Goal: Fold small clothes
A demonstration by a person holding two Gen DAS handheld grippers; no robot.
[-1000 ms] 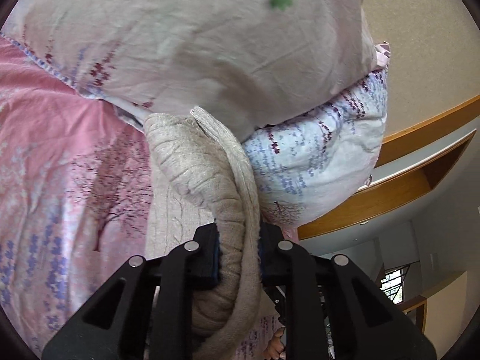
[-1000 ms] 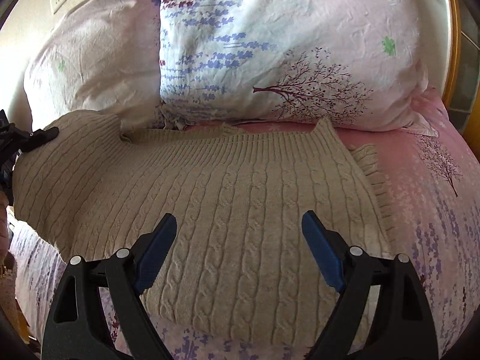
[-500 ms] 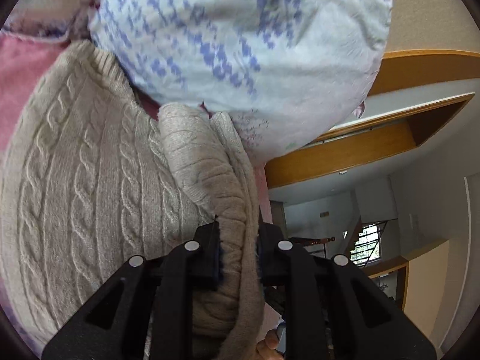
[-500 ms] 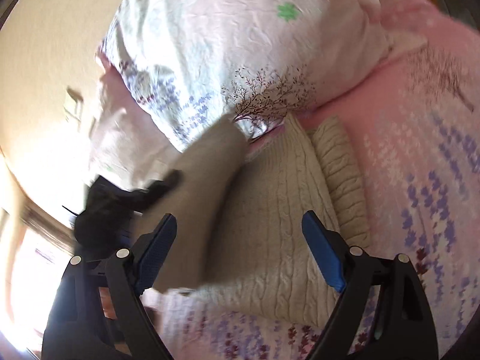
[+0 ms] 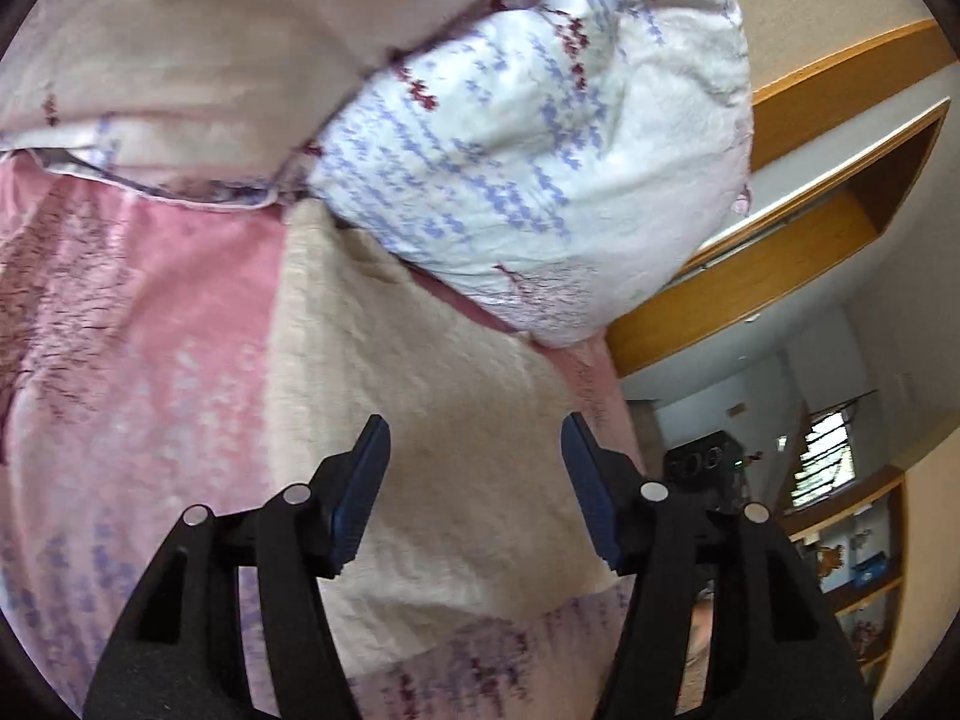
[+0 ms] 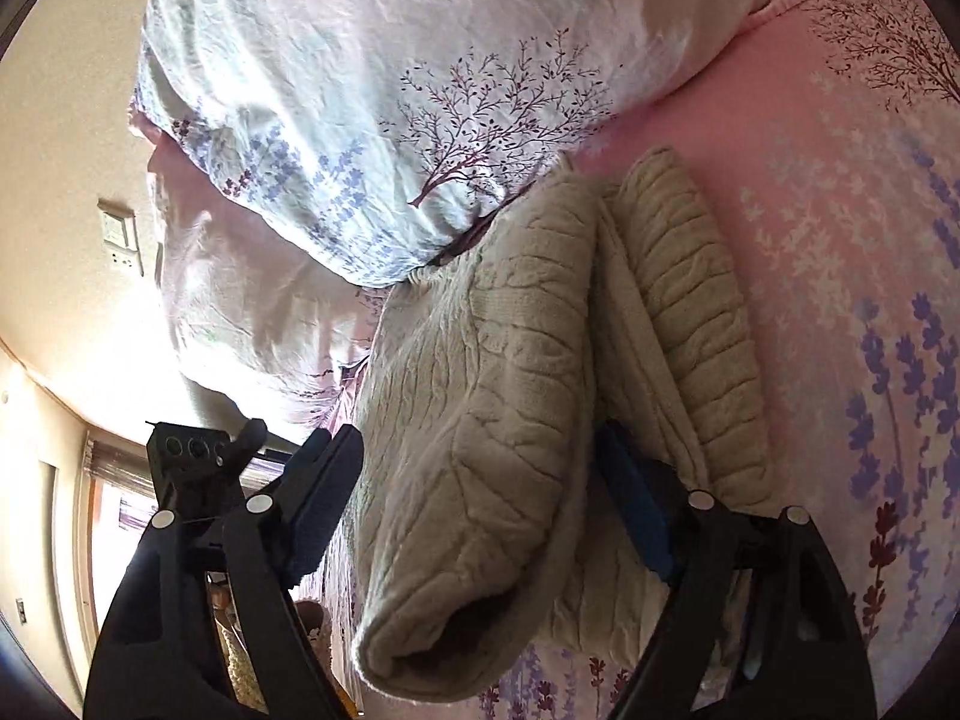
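A bed is covered by a pink floral sheet (image 6: pixel 840 228) and patterned pillows (image 6: pixel 384 78). A beige wall (image 6: pixel 54 138) carries a switch plate (image 6: pixel 117 228). Wooden shelving (image 5: pixel 840 192) is seen beyond.

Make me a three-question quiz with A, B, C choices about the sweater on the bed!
1. Where does the beige cable-knit sweater lie?
A. on the pink flowered bedsheet
B. on a wooden shelf
C. on the floor

2. How many flower-printed pillows sit behind it?
A. none
B. two
C. five

3. What is the left gripper doing?
A. squeezing the sweater
B. open above it
C. holding a pillow

Answers: 1 A, the sheet shows all around the knit. 2 B, one pillow rests on another. 3 B, its blue-padded fingers stand apart with sweater visible between them.
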